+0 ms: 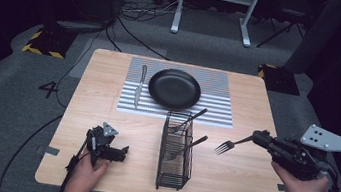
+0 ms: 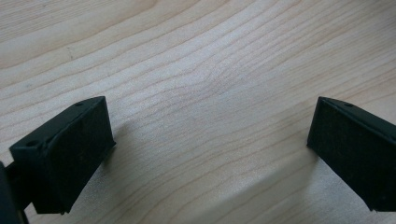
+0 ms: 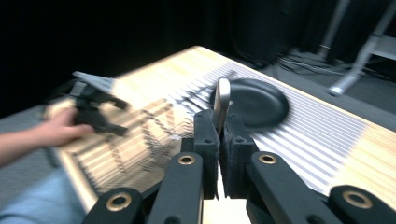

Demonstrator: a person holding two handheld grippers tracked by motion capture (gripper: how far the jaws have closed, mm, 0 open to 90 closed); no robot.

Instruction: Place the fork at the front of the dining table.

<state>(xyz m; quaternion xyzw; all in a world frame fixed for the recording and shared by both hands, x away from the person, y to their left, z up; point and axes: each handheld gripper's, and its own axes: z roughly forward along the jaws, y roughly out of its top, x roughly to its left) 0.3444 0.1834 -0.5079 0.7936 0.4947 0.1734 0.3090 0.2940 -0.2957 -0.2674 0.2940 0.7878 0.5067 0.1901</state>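
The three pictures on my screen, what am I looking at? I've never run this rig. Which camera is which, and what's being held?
No robot arm here: a person holds a two-jaw claw in each hand. The wide picture is a fixed camera above the table. The other two ride on the claws and look along their black jaws.

On the table: a striped mat with a black plate and a knife beside it, and nearer the person a black wire caddy with two utensils in it.

The left claw rests low over bare wood with its jaws wide apart, holding nothing. The right claw is shut on a fork, held above the table right of the caddy. Its own view is blurred.
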